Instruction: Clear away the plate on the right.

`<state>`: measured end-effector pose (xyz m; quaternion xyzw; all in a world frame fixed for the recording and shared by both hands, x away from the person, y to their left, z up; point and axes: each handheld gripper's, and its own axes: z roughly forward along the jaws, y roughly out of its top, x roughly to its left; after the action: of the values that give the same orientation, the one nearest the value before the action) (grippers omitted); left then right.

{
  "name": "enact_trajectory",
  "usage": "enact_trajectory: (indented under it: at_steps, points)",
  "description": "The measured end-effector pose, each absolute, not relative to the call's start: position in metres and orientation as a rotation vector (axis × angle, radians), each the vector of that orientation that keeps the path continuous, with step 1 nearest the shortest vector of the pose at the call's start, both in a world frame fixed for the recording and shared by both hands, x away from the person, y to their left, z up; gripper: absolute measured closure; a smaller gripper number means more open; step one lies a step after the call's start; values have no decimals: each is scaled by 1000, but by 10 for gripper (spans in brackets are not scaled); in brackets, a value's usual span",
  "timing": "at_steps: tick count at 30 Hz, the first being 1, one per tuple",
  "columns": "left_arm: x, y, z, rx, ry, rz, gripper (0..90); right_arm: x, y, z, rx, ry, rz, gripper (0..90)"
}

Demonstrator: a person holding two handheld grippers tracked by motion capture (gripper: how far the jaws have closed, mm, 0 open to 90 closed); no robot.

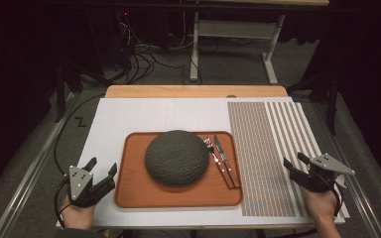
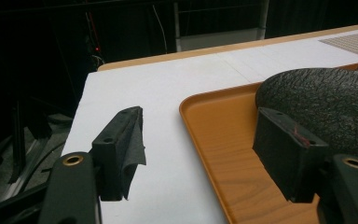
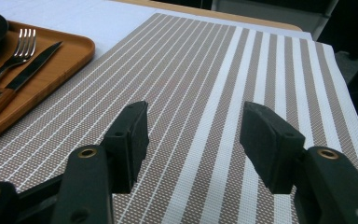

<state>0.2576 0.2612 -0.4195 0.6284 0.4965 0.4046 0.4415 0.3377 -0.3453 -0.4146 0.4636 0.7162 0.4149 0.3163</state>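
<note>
High view, layout: I see a wooden tray (image 1: 129, 196) at table centre, carrying an upturned dark bowl (image 1: 176, 157) with a fork (image 1: 214, 157) and a knife (image 1: 225, 159) at its 3 o'clock. A striped placemat (image 1: 273, 148) lies at the tray's 3 o'clock.
High view, tongs: My left gripper (image 1: 102, 170) sits at the tray's 9 o'clock, jaws apart and empty. My right gripper (image 1: 295, 161) rests over the placemat's near edge, jaws spread, nothing between them.
High view, progress: I judge the work barely begun; everything is on the tray, the placemat bare.
Left gripper view: The left gripper (image 2: 205, 140) is open, straddling the tray (image 2: 200, 121) rim, one pad over white table cover (image 2: 158, 93), the other beside the bowl (image 2: 326, 102). The bowl looks rough, pebbled, domed; the tray smooth-grained with a raised lip.
Right gripper view: The right gripper (image 3: 193, 140) is open above the placemat (image 3: 214, 70), a woven mesh with pale stripes. At 10 o'clock lie the fork (image 3: 14, 53) and knife (image 3: 28, 67), metal with wooden handles, on the tray (image 3: 70, 51).
</note>
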Motion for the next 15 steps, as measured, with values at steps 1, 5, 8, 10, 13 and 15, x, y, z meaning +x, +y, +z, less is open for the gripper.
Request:
enact_trajectory:
  at_steps: [1, 5, 8, 10, 13, 15]
  points:
    - [258, 261, -419, 1560, 1232, 1005, 333, 338, -347, -415, 1229, 1881, 1095, 433]
    - [258, 261, -420, 1562, 1233, 1004, 333, 338, -351, -416, 1252, 1866, 1112, 428]
    - [258, 261, -420, 1561, 1233, 1004, 332, 337, -354, -417, 1257, 1853, 1119, 422]
    - [258, 262, -420, 1561, 1232, 1006, 333, 335, -357, -418, 1256, 1846, 1126, 418]
    - [258, 262, -420, 1558, 1236, 1005, 333, 332, -362, -418, 1260, 1830, 1140, 416]
    - [258, 263, -420, 1558, 1237, 1007, 333, 330, -365, -418, 1265, 1820, 1147, 413]
